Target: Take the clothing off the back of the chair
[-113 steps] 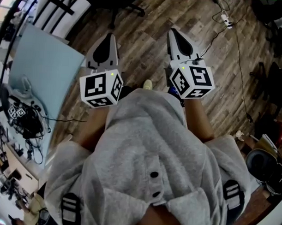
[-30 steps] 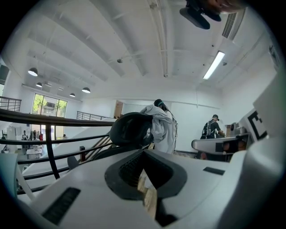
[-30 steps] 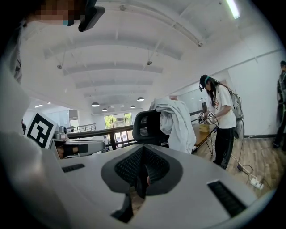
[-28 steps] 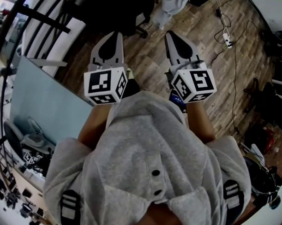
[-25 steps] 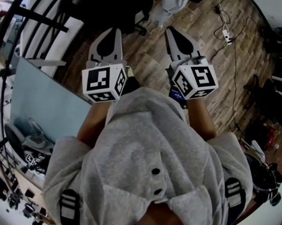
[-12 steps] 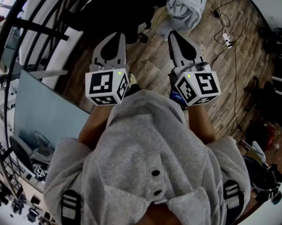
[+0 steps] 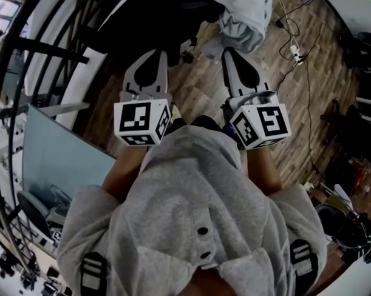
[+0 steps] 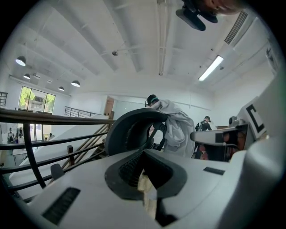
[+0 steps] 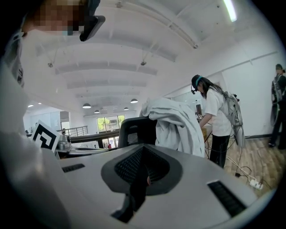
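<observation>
Two hand-held grippers are facing a black office chair (image 7: 155,20), shown from above in the head view and along the jaws in the two gripper views. The left gripper (image 7: 151,57) is pointing at the chair's dark backrest (image 8: 129,129). Its jaws are lying closed, tip against tip, with nothing between them. The right gripper (image 7: 232,56) is pointing at the side of the chair where the clothing (image 7: 244,22) is hanging. Its jaws are likewise pressed together and gripping nothing.

The clothing, a pale grey-white garment, is draping over the top of the chair's back and falling down it in loose folds. In both gripper views it is showing at the right of the backrest, bunched at the top edge. Neither gripper is touching the chair or the clothing; both are hovering short of the chair, above the wooden floor (image 7: 203,84) in front of it.

A marker cube (image 7: 141,121) is sitting at the rear of each gripper, on the side away from the chair. The person holding the grippers is wearing a grey hooded top (image 7: 195,205). Beyond the chair, a second person (image 9: 218,116) in a white shirt is bending forward. To the left of the chair, a dark railing (image 8: 44,117) is running across the left gripper view. To the right of the chair, a cable with a power strip (image 7: 293,52) is lying on the floor.
</observation>
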Action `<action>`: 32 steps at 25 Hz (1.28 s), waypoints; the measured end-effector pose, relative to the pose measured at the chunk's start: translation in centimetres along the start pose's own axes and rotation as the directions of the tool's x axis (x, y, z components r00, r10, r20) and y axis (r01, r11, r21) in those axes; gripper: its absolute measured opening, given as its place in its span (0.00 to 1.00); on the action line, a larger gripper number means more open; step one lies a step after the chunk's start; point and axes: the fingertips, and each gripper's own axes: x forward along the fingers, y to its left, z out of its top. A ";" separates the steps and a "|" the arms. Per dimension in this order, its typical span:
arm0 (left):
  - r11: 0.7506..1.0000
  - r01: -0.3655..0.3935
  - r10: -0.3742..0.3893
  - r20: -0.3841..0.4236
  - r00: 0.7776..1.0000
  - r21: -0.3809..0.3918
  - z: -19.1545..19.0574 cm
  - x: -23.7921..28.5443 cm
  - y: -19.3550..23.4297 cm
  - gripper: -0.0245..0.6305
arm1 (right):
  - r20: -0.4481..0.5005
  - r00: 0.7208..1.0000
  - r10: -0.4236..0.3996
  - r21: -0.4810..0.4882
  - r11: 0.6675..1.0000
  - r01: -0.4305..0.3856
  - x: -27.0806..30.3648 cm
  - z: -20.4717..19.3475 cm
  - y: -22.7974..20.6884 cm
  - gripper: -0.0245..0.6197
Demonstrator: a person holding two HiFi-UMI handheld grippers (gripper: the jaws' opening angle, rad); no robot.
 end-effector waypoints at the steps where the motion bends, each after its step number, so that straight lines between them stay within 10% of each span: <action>1: 1.000 0.003 -0.003 0.001 1.000 0.000 0.1 0.0 -0.2 0.05 | 0.004 1.000 -0.005 -0.002 1.000 0.005 -0.3 0.3 -0.1 0.06; 24: 1.000 -0.024 0.024 0.024 0.999 0.010 1.9 2.1 -2.8 0.05 | 0.064 0.996 -0.069 -0.012 0.997 0.070 -2.0 4.9 -6.0 0.06; 32: 0.999 -0.024 0.024 0.020 1.000 0.024 2.5 4.6 -3.2 0.05 | 0.052 0.998 0.024 -0.030 0.999 -0.023 0.2 6.5 -6.7 0.49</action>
